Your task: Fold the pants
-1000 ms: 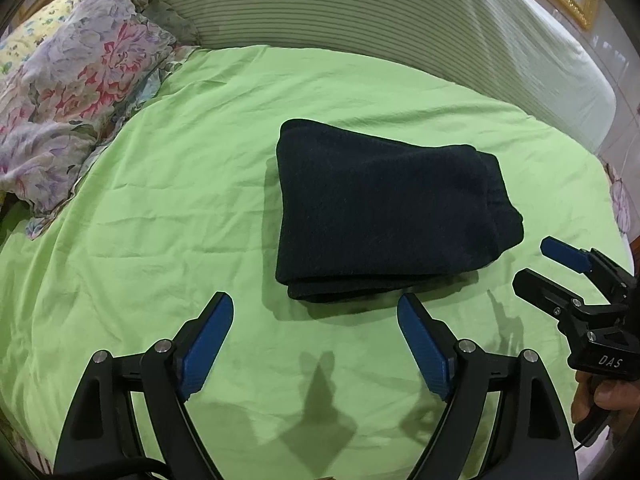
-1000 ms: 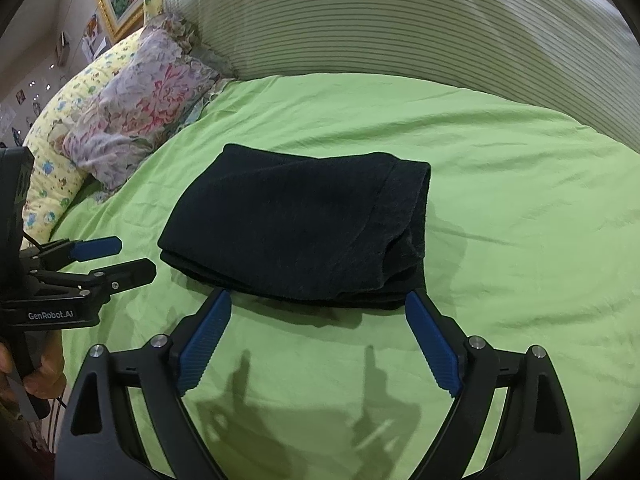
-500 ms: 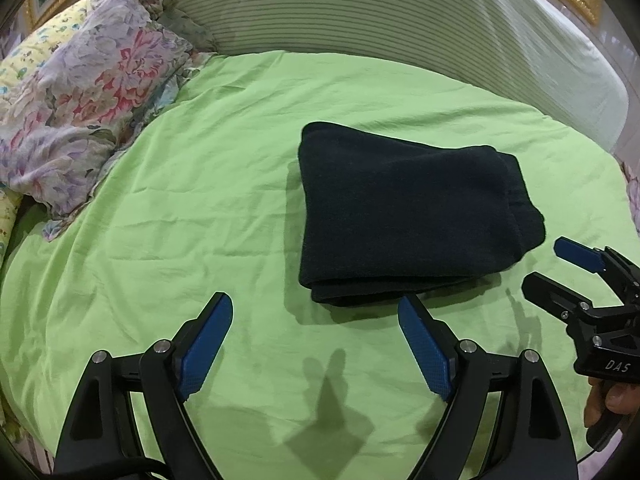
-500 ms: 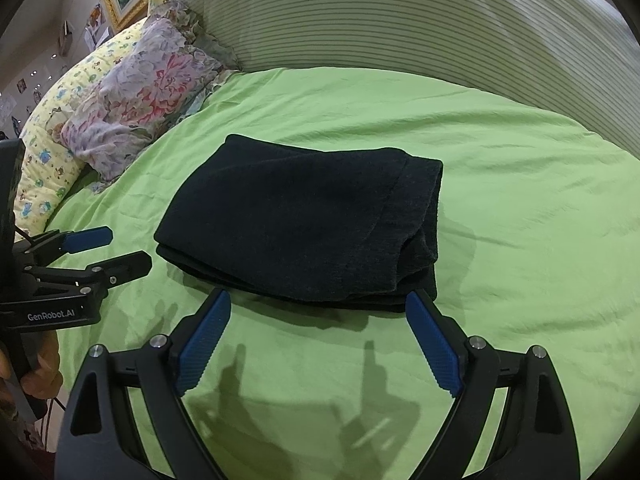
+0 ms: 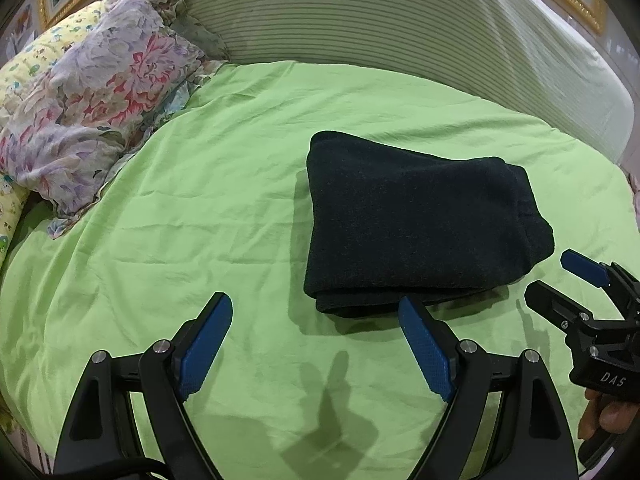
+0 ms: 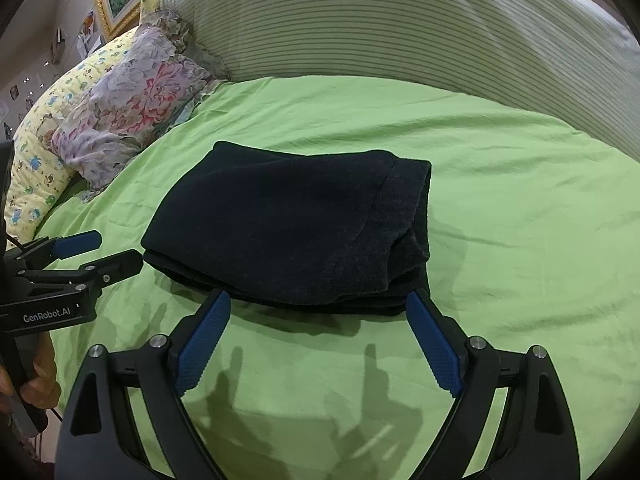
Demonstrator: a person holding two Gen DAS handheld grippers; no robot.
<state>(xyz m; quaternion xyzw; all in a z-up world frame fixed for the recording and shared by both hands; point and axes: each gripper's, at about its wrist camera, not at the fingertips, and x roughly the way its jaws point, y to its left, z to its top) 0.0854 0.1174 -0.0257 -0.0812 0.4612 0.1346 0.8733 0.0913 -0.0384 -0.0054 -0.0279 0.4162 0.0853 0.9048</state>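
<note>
On bed (image 5: 200, 208): one folded pants (image 5: 416, 220), two pillows (image 5: 92, 104).

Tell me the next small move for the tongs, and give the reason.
Probably draw both tongs back and stop. The dark pants already lie in a compact folded stack on the green sheet. The left tongs and right tongs are open and empty, just short of the near edge.

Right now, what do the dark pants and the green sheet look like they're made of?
Pants: probably fleece or thick knit; matte, fuzzy nap, bulky soft folds. Sheet: likely thin woven cotton or a blend; smooth, slight sheen, fine sharp wrinkles. Neither fibre is certain from looks alone.
</note>
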